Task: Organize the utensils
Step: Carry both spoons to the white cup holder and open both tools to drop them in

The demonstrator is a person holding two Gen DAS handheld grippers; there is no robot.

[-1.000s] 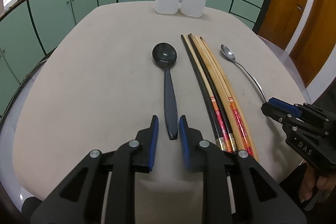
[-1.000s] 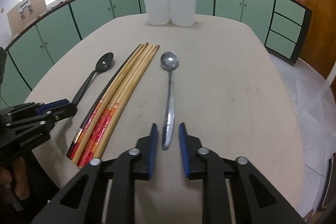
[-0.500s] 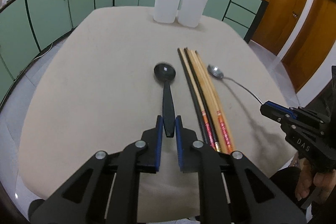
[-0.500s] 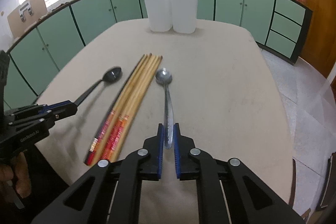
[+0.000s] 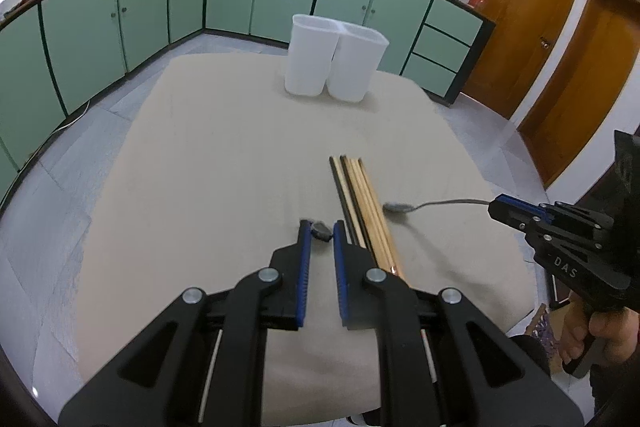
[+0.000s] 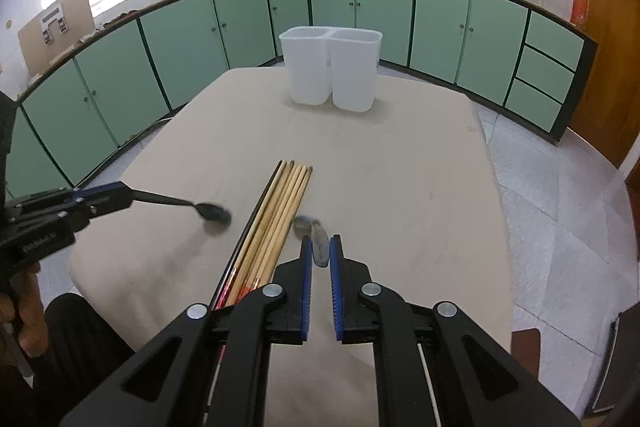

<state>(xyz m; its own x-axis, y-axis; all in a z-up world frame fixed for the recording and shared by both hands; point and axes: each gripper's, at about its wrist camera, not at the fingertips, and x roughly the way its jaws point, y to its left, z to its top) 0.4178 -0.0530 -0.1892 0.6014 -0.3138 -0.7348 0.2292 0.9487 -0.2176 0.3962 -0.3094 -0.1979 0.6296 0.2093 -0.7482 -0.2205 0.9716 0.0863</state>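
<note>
While both tools hang above the near end of the beige cloth-covered table, my left gripper has its blue-padded jaws clamped on the handle of the black plastic spoon; from the right wrist view the spoon juts out from that gripper with its bowl clear of the cloth. My right gripper is pinched tight on the handle of the silver metal spoon, which likewise sticks out in the air, its bowl blurred. Between the two spoons, flat on the cloth, lies the bundle of long wooden and black chopsticks, their red-banded ends nearest me. At the far end of the table stand two white plastic rectangular containers, touching side by side, upright. Beyond them runs a curved row of green kitchen cabinets.
</note>
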